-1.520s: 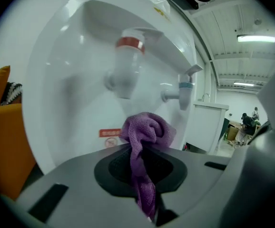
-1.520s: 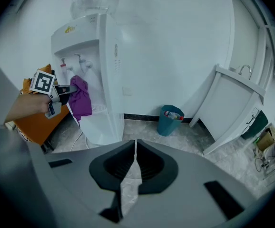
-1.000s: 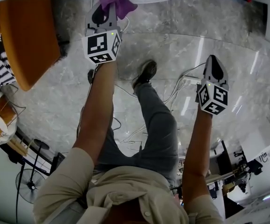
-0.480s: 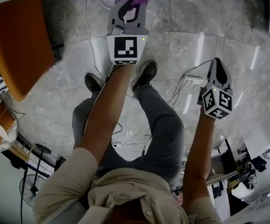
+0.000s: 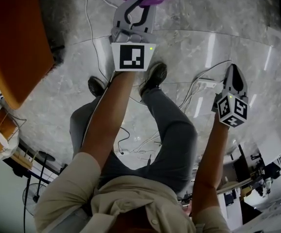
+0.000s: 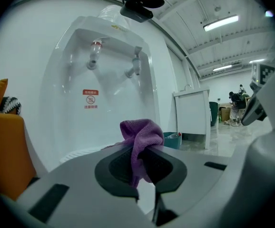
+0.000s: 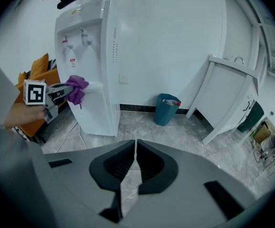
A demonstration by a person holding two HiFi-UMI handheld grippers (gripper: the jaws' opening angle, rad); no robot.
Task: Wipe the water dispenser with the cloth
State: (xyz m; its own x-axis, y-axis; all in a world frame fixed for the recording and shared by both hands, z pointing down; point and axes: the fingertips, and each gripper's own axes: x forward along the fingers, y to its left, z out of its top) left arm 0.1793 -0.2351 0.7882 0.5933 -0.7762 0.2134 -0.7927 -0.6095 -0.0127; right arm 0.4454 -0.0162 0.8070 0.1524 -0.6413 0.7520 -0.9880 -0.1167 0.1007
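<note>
– Cloth first: where is it held?
– The purple cloth is pinched between the jaws of the left hand-held gripper. It is bunched into a knot above them, with a tail hanging down between the pads. It is carried at 12 o'clock in the head view, close before the water dispenser and near the drip tray. Whether the white front is touched cannot be told.
– How should the wiping be done well?
– The bunched face is best pressed flat against the panel, it is judged, and even strokes drawn from top to bottom so that no strip is missed. The taps, seen at 11 and 12 o'clock in the left gripper view, should be worked around gently so that neither lever is pushed. A firm grip is called for, since so small a knot could be dragged out by friction.
– And the other side?
– The right hand-held gripper is pressed together on nothing. It is held well apart from the dispenser, at 3 o'clock in the head view, above the marble floor.
– Anything nearby to be minded?
– An orange cushion is seen at 8 o'clock in the left gripper view, and a teal bin at 3 o'clock of the cloth. Neither should be brushed.
</note>
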